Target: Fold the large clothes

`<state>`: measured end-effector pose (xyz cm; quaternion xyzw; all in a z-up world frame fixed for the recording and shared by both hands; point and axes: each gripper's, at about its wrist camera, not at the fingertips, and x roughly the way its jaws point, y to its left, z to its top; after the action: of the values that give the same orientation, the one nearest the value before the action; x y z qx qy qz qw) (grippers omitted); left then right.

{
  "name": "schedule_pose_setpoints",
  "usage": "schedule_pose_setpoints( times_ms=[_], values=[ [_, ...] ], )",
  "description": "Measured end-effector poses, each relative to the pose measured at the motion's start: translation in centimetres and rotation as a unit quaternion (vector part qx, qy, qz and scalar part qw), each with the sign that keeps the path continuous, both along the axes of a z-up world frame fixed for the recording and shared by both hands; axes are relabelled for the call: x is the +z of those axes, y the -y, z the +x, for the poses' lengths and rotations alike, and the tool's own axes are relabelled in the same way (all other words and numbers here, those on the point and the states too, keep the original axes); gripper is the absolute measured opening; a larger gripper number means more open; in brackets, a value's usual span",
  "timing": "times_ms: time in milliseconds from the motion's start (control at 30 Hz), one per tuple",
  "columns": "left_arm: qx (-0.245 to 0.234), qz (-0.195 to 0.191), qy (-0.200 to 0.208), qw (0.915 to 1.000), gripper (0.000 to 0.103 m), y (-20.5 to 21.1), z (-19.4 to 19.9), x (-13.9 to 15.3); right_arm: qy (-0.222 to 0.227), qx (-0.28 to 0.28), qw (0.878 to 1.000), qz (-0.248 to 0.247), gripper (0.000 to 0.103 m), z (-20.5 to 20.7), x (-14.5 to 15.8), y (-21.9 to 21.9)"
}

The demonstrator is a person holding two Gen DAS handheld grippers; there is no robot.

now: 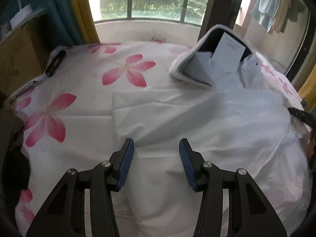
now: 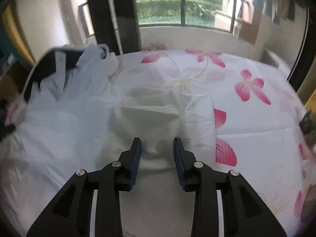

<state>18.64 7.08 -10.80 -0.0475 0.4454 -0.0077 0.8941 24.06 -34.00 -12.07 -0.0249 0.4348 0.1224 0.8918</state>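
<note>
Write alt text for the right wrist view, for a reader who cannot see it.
The right gripper hovers with blue-padded jaws apart over a rumpled white garment lying on a floral bedsheet. A pale blue shirt is heaped at upper left, and a railed window shows green hedges beyond the bed.

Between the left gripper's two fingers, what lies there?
Only the white garment, spread on the flowered sheet. The left gripper stands open over it, pads clear of the cloth, in the left wrist view.

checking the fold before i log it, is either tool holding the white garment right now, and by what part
Nothing is held. The left tool and right tool both stand open above the white garment, their pads clear of the cloth.
</note>
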Motion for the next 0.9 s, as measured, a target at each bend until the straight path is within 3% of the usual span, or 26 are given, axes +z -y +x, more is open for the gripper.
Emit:
schedule_pose_setpoints(
  times_ms=[233, 267, 367, 600, 633, 700, 733, 900],
  values=[
    [-0.033, 0.017, 0.051, 0.998, 0.05, 0.8, 2.6, 4.1, 0.013, -0.012, 0.999, -0.048, 0.033, -0.7, 3.0, 0.4],
    [-0.037, 0.018, 0.057, 0.9975, 0.05, 0.9, 3.2, 4.5, 0.017, -0.01, 0.999, -0.051, 0.037, -0.5, 3.4, 0.2],
    [-0.051, 0.026, 0.071, 0.9958, 0.05, 1.8, 5.4, 5.5, 0.036, 0.014, 0.998, -0.056, 0.068, 0.8, 5.1, -1.0],
    [-0.054, 0.015, 0.052, 0.997, 0.05, 2.1, 9.4, 4.4, 0.047, 0.079, 0.995, -0.047, 0.073, 6.1, 6.5, -6.5],
    [-0.053, 0.012, 0.048, 0.9974, 0.05, 1.9, 9.8, 4.1, 0.051, 0.093, 0.993, -0.046, 0.077, 6.7, 6.5, -7.9],
    [-0.051, 0.011, 0.046, 0.9976, 0.05, 1.8, 10.3, 3.8, 0.059, 0.114, 0.991, -0.043, 0.099, 7.6, 6.6, -10.5],
    [-0.05, 0.012, 0.045, 0.9977, 0.05, 1.7, 10.5, 3.6, 0.068, 0.128, 0.989, -0.038, 0.102, 8.1, 6.7, -12.0],
    [-0.034, 0.012, 0.03, 0.9989, 0.05, 1.1, 11.3, 2.3, 0.078, 0.159, 0.984, -0.034, 0.102, 10.3, 6.1, -18.0]
  ],
)
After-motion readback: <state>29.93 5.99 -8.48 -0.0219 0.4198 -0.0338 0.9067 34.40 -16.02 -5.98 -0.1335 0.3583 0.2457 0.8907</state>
